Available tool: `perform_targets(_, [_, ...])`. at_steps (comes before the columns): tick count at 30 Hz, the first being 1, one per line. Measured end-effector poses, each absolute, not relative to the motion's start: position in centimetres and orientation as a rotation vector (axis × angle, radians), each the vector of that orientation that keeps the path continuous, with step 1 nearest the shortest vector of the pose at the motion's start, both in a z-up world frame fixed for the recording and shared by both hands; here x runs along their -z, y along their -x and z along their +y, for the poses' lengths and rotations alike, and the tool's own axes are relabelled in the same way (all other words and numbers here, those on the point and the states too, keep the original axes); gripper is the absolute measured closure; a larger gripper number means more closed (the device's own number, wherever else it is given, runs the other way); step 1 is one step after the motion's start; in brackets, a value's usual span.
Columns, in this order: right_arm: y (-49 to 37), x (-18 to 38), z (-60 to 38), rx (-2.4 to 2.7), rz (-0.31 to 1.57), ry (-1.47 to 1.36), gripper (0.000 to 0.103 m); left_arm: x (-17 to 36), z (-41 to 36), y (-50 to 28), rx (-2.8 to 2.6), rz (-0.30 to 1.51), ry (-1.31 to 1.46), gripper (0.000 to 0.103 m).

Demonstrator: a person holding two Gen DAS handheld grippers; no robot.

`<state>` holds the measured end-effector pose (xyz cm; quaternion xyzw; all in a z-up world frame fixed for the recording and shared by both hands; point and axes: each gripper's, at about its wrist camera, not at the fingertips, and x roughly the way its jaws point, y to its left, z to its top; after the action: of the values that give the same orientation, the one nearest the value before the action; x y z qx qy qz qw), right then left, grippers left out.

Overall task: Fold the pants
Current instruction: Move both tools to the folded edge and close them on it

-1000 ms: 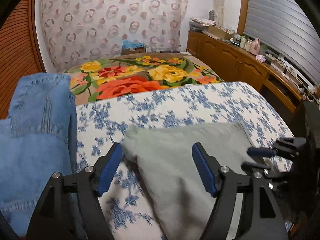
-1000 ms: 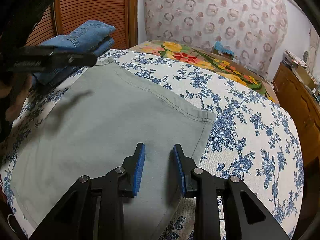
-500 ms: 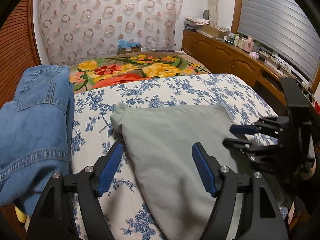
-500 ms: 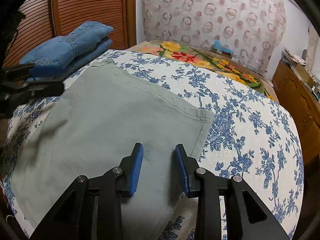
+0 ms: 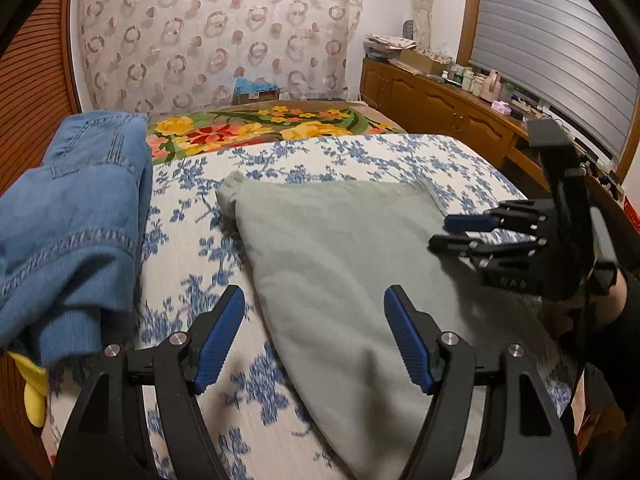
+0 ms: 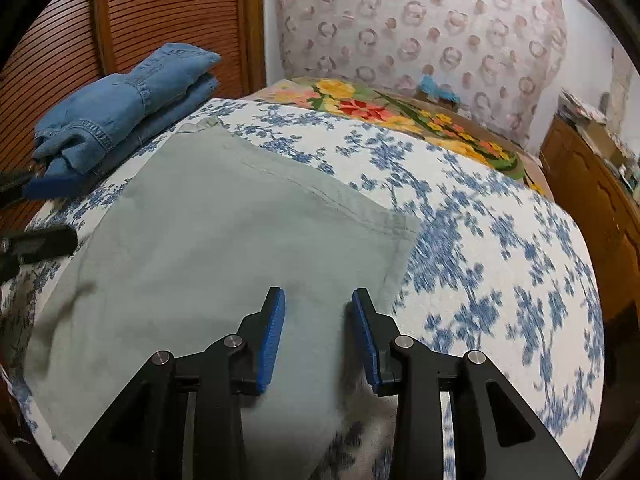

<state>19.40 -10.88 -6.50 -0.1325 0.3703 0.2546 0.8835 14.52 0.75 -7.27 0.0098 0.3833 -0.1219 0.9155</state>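
Observation:
The grey-green pants (image 5: 344, 256) lie folded into a flat rectangle on the blue-flowered bedspread (image 5: 192, 264); they also show in the right wrist view (image 6: 224, 248). My left gripper (image 5: 314, 332) is open and empty, above the pants' near left edge. My right gripper (image 6: 318, 334) is open with a narrow gap, empty, above the pants' near right part; it also shows in the left wrist view (image 5: 456, 232) at the pants' right edge. The left gripper's fingertips (image 6: 44, 188) show at the left of the right wrist view.
Folded blue jeans (image 5: 68, 216) are stacked at the bed's left edge, also in the right wrist view (image 6: 124, 104). A flowered blanket (image 5: 256, 128) covers the far bed. A wooden cabinet (image 5: 452, 108) runs along the right wall. A slatted wooden door (image 6: 160, 16) stands behind the jeans.
My left gripper has drawn back and up from the pants, so more of the bed shows. My right gripper has opened a little wider and stays over the pants.

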Motion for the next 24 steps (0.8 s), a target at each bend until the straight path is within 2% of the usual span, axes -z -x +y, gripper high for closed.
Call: perform_targets(24, [-6.7,4.3,-18.0,-0.541,0.766,0.157,0.063,8.9,0.1,-7.0,0.251,0.817,0.017,0.03])
